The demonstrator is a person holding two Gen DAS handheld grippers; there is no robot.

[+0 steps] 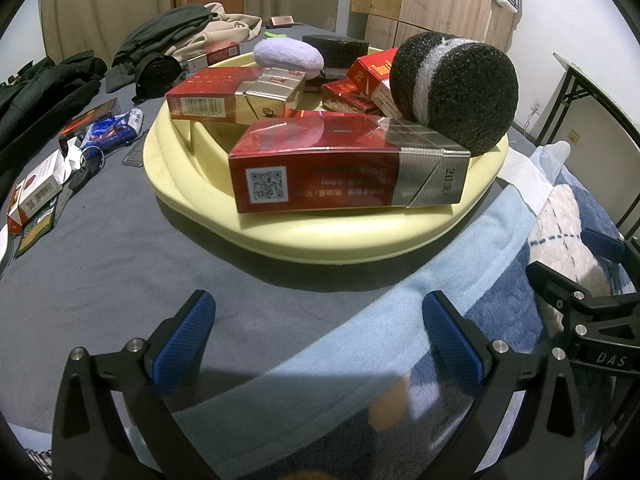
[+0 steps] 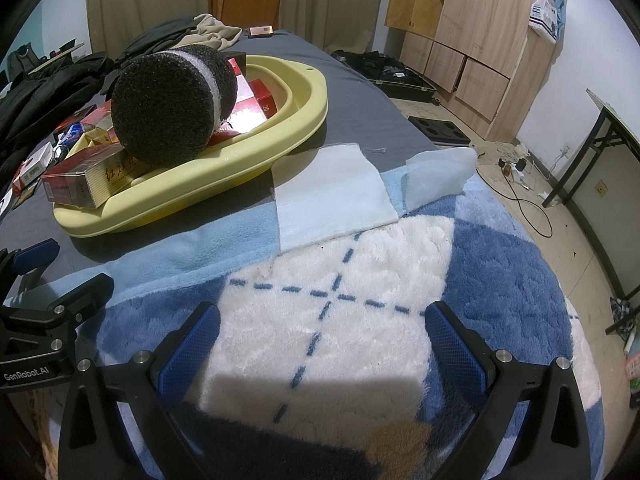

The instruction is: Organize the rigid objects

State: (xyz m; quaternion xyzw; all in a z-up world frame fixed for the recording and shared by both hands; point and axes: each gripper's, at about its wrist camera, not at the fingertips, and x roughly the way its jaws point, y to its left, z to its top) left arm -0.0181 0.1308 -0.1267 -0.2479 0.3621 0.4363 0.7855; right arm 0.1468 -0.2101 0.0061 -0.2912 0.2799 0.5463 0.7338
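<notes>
A pale yellow basin (image 1: 352, 236) (image 2: 240, 168) stands on the grey bed sheet and holds several red cigarette boxes. The nearest red box (image 1: 344, 168) (image 2: 84, 186) lies across the front rim. A black foam cylinder with a white band (image 1: 454, 88) (image 2: 172, 104) rests on the boxes, beside a lilac pebble-shaped object (image 1: 288, 56) and a black sponge block (image 1: 336, 46). My left gripper (image 1: 318, 344) (image 2: 60, 268) hovers open in front of the basin, holding nothing. My right gripper (image 2: 322, 344) (image 1: 576, 256) is open over the fluffy blanket, right of the basin.
More boxes and packets (image 1: 40, 188) lie scattered on the sheet left of the basin, with dark clothes (image 1: 44, 92) behind them. A blue and white plush blanket (image 2: 360, 300) and white cloths (image 2: 332, 196) cover the near bed. Wooden cabinets (image 2: 472, 40) and a table (image 2: 600, 152) stand at right.
</notes>
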